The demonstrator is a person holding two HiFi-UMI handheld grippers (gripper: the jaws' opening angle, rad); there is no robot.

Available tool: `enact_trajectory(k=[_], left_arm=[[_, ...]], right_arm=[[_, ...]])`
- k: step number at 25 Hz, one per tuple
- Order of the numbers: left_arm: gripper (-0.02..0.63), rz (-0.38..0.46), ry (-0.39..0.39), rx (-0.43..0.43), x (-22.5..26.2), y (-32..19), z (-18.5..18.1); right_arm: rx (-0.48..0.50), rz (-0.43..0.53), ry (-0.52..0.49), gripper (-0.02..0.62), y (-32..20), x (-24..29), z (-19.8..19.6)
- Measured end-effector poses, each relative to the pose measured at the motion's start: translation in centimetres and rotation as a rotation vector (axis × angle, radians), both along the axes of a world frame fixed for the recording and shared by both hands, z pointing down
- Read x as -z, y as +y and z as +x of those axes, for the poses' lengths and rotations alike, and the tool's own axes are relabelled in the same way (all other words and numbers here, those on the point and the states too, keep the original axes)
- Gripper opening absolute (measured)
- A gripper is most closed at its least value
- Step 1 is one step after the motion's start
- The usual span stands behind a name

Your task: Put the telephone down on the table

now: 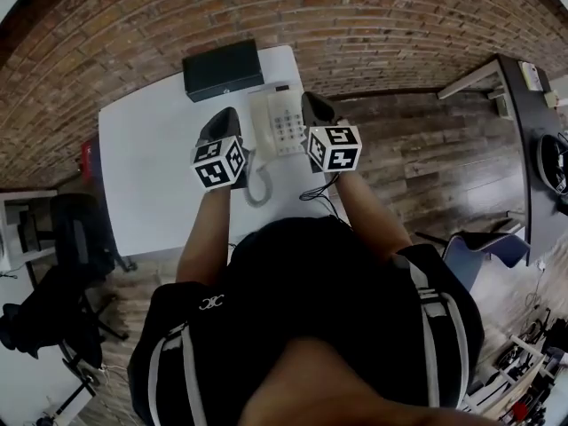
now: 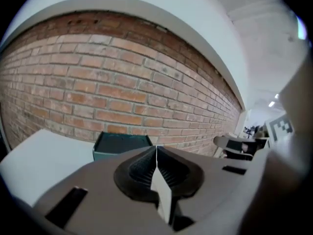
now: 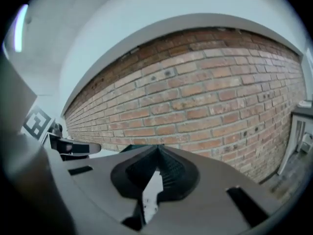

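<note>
White telephone (image 1: 280, 122) lies flat on the table (image 1: 151, 167), black box (image 1: 222, 69) at its eleven o'clock. Left gripper (image 1: 224, 121) at nine and right gripper (image 1: 316, 106) at three flank it, jaws pressed together and empty, so the set-down looks finished.

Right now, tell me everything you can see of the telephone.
The telephone is a white, plastic-looking desk set with a grey keypad and what looks like the handset along its left side. It lies flat on the white table, just in front of a dark box. Its cord loops toward the person. The left gripper and right gripper flank it, both shut and empty.
</note>
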State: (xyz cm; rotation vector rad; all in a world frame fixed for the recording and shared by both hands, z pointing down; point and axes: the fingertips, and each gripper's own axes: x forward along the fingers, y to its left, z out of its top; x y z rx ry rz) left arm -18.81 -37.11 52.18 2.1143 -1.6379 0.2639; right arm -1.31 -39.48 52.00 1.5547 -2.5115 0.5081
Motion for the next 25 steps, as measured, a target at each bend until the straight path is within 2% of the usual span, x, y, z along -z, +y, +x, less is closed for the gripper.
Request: enact_trajectory(k=[2,5,7,10,13,18,25], left_arm=[[0.007,0.073,-0.063,0.006,2.7,0.5,0.3],[0.006,0.186,-0.111,0.010,7.3,1.5,0.9],[0.007,0.252,-0.121,0.011,10.2,2.4,1.3],[0.007,0.311,-0.096,0.014,13.1,3.8,1.6],[0.007,0.326,-0.083,0.007,13.9,4.6,1.9],[0.006,0.298,-0.068,-0.009,13.2,5.0,1.9],[0.006,0.278,-0.054,-0.033,12.8,5.6,2.0]], right_arm=[[0.015,0.099,0.014,-0.002,0.8,3.0,-0.4],[0.011,0.196,-0.016,-0.002,2.0,7.4,-0.5],[-0.006,0.246,-0.044,-0.002,2.8,10.2,-0.4],[-0.018,0.317,-0.050,-0.002,3.9,13.3,-0.5],[-0.007,0.344,-0.038,-0.002,4.6,14.3,-0.9],[-0.034,0.311,-0.042,-0.002,5.0,13.3,-0.9],[-0.023,0.308,-0.045,-0.002,5.6,13.4,-1.6]])
